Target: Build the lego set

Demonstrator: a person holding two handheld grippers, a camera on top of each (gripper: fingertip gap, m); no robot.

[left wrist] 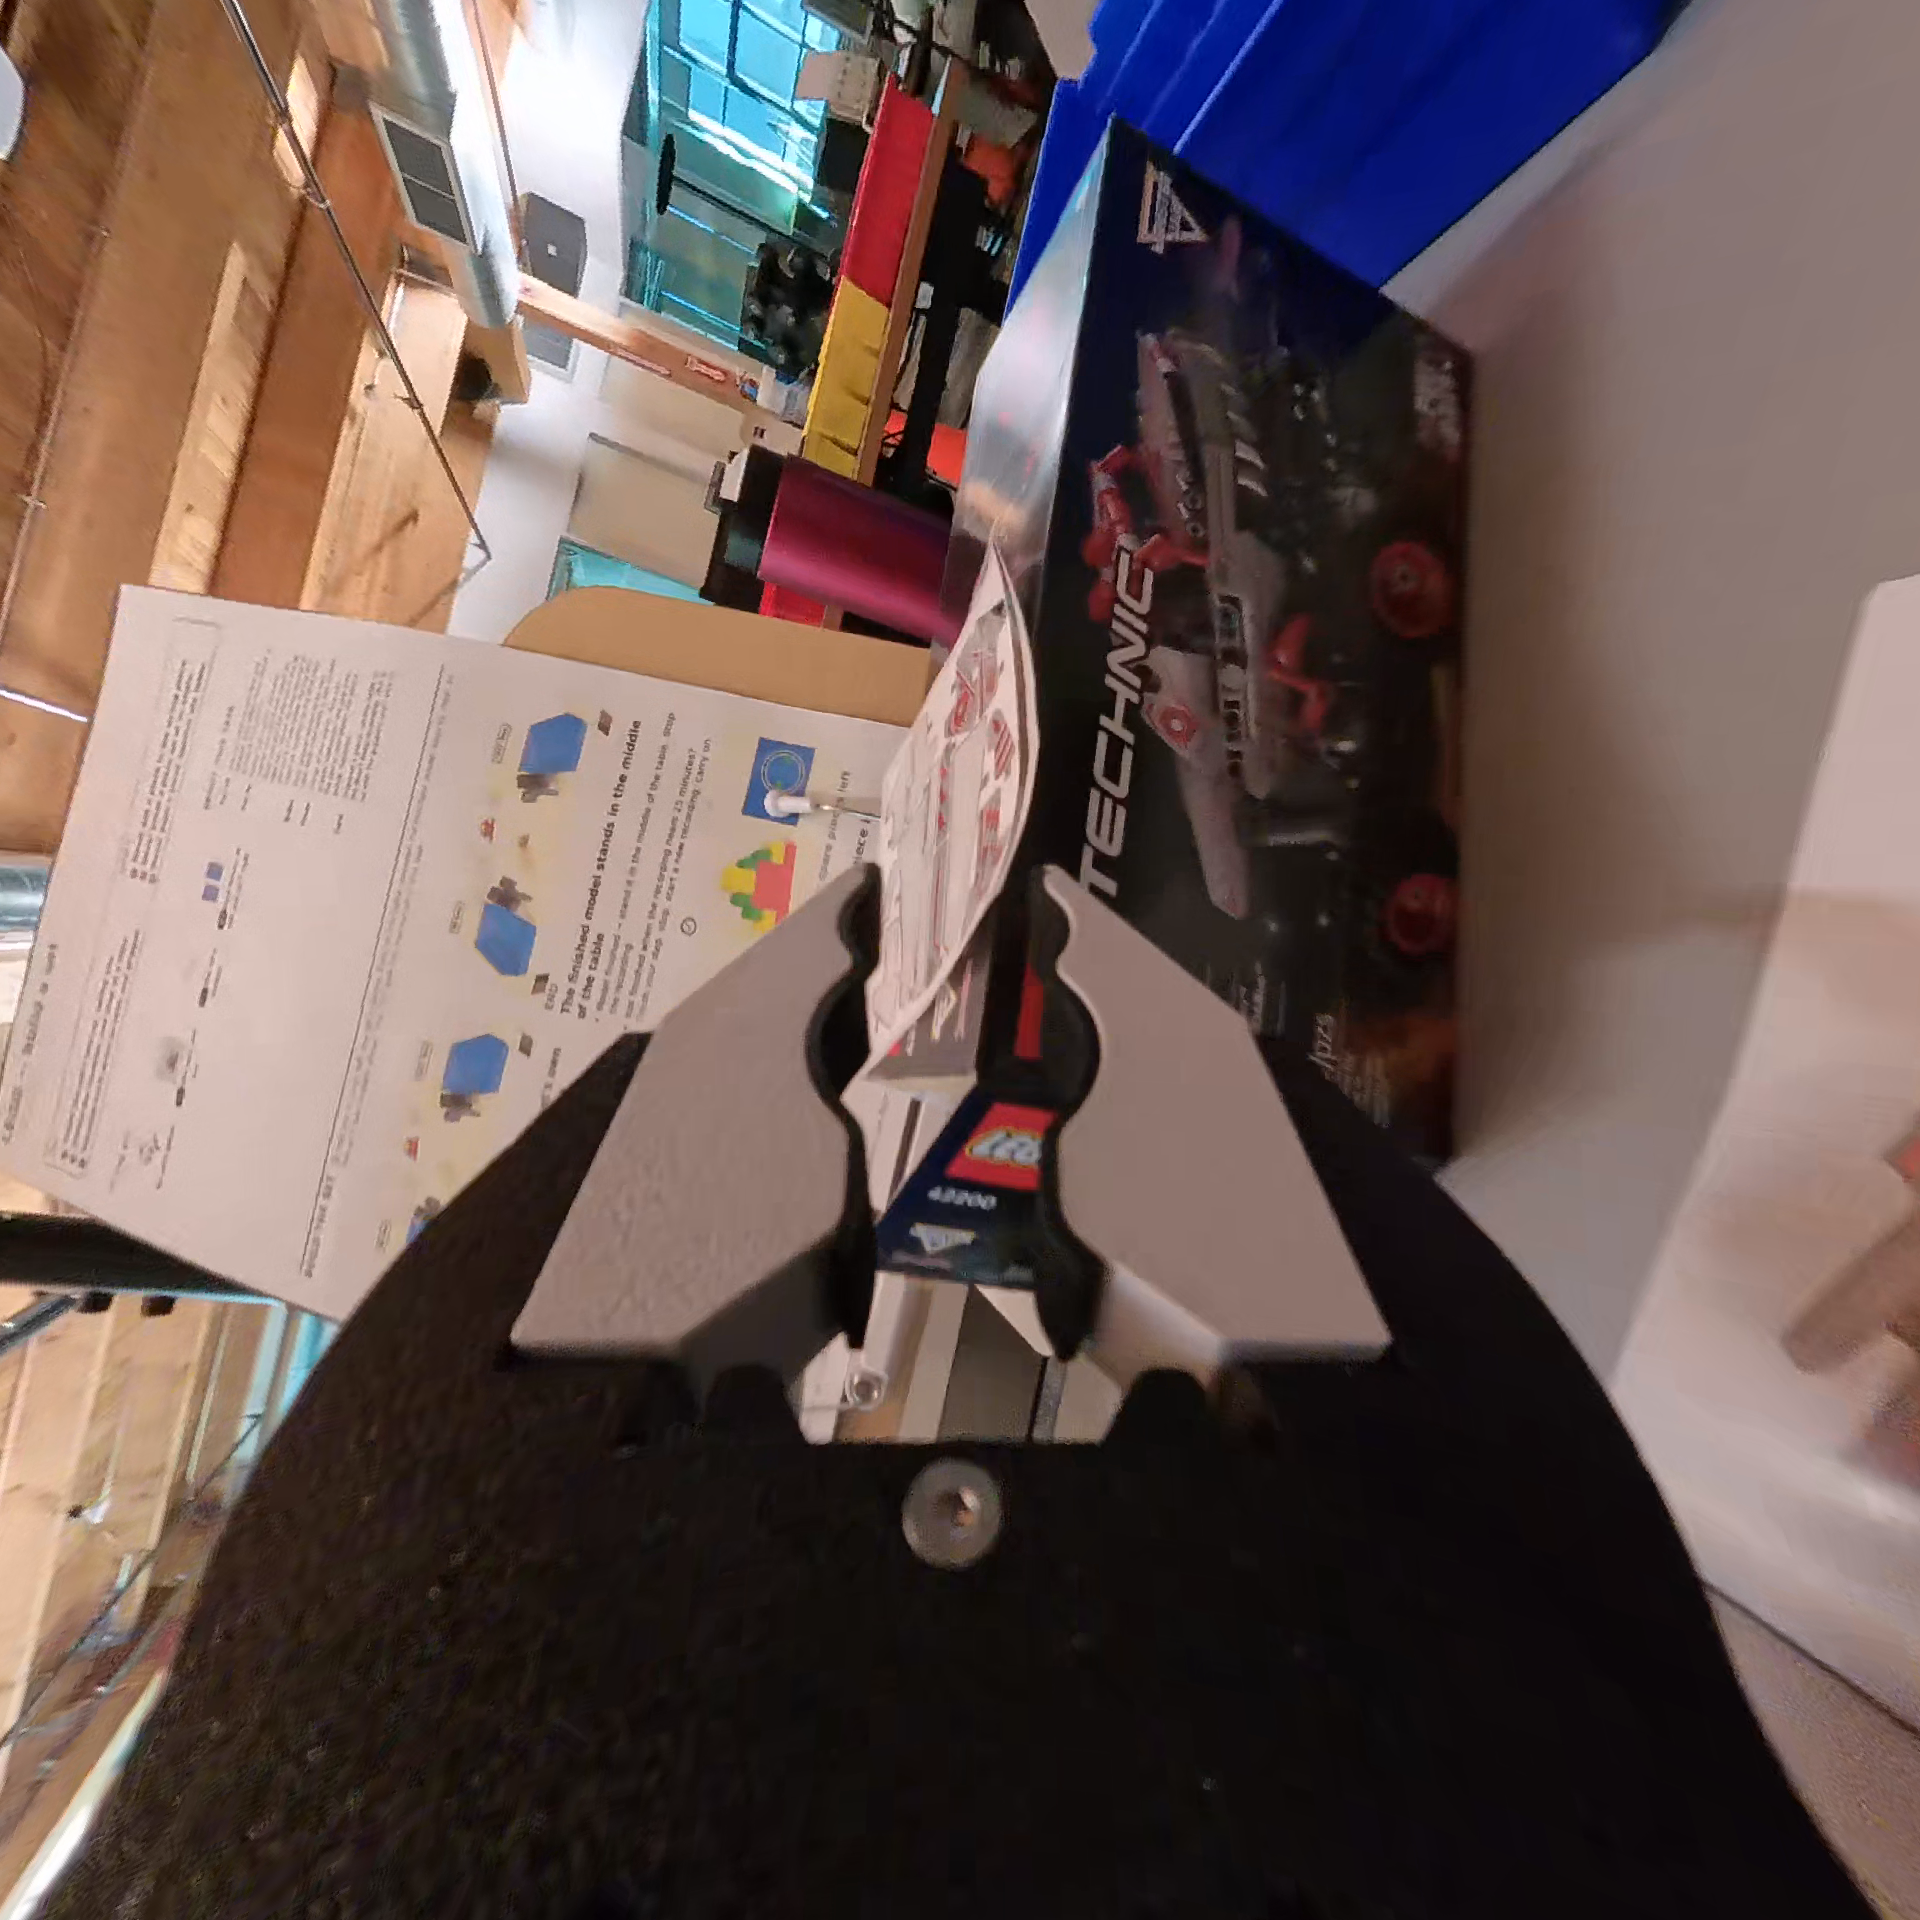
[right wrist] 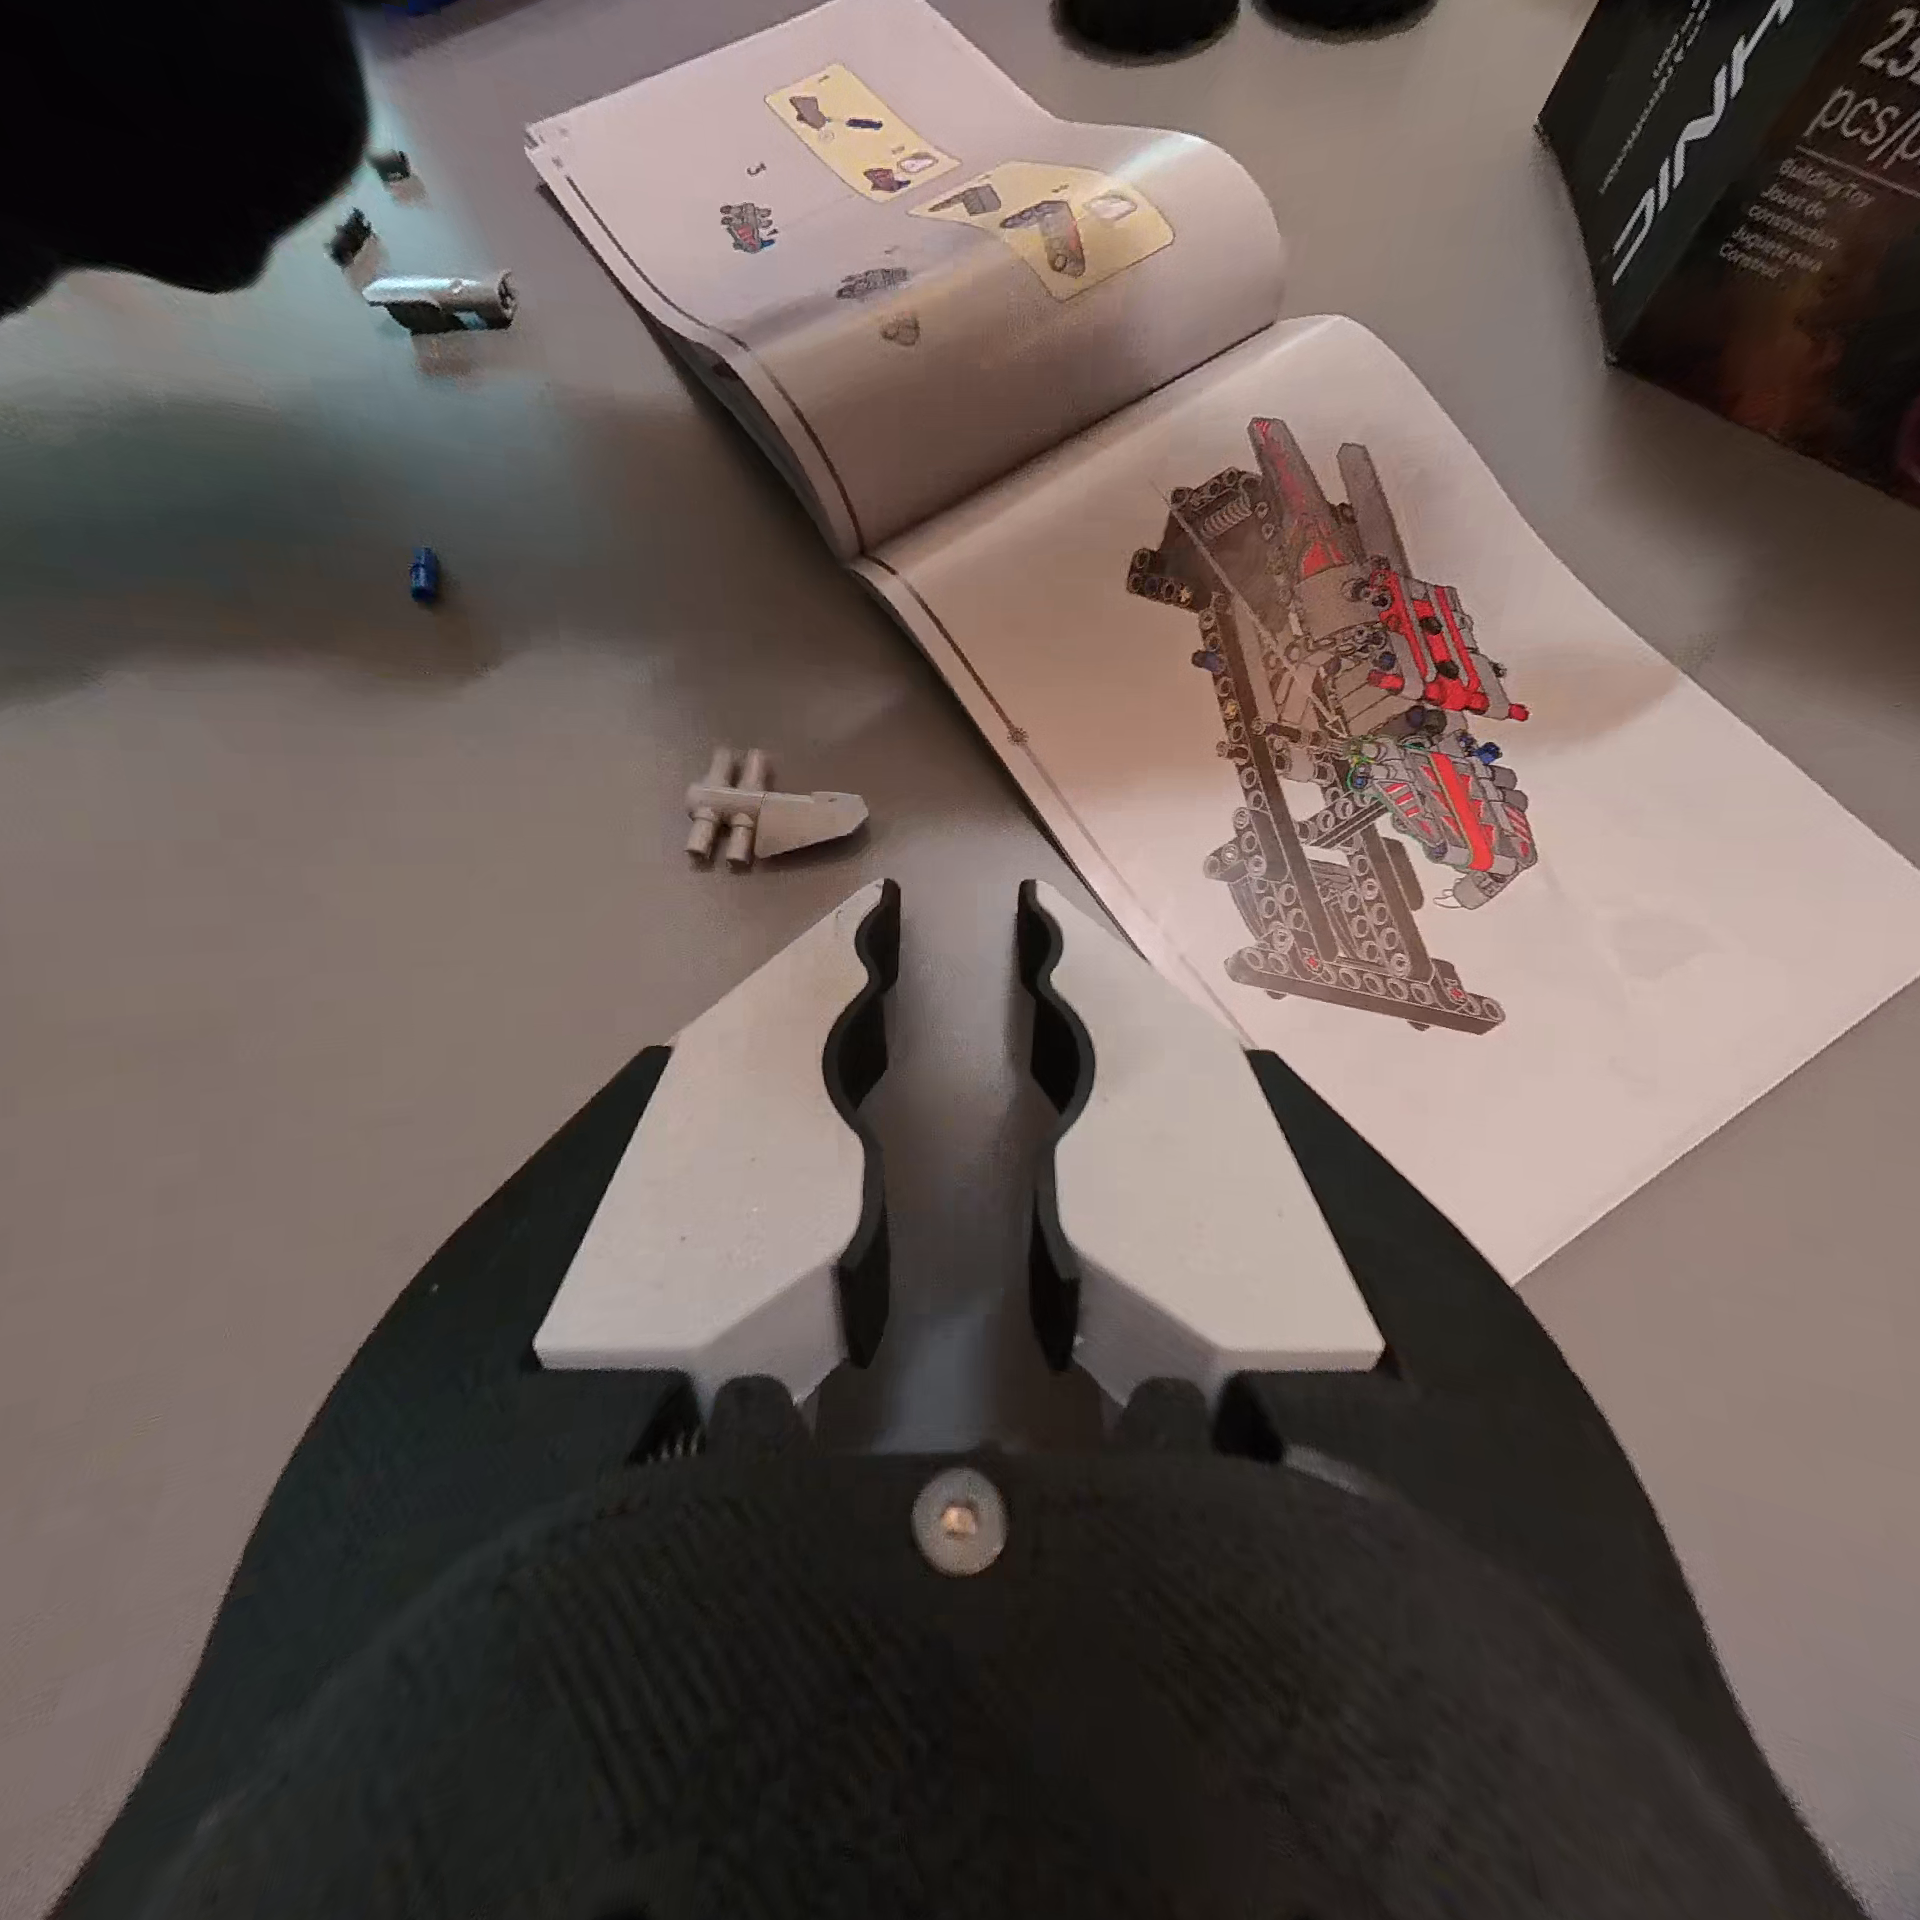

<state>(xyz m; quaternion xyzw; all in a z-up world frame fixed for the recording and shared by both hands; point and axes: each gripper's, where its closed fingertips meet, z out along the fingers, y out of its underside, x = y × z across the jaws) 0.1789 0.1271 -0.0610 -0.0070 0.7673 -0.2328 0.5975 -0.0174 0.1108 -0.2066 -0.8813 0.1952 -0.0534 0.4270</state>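
Note:
My left gripper (left wrist: pixel 956 888) is raised and rolled sideways, its jaws apart. A curled white-and-red sticker sheet (left wrist: pixel 966 790) lies in the gap between them, over the top edge of the dark set box (left wrist: pixel 1247 675). I cannot tell whether the pads touch the sheet. My right gripper (right wrist: pixel 958 899) is open and empty, low over the grey table (right wrist: pixel 312 1039). A grey wedge piece with two pegs (right wrist: pixel 774 816) lies just ahead of it to the left. The open instruction booklet (right wrist: pixel 1143 623) lies ahead to the right.
A blue pin (right wrist: pixel 423 574), a grey connector (right wrist: pixel 442 299) and small black pins (right wrist: pixel 351 234) lie at the far left. The set box also shows at the top right (right wrist: pixel 1766 208). A printed sheet (left wrist: pixel 416 883) and blue bins (left wrist: pixel 1351 104) stand behind. Tip to tip, the grippers are about 25 cm apart. It is some 15 cm from my right tips to the blue pin (right wrist: pixel 423 574).

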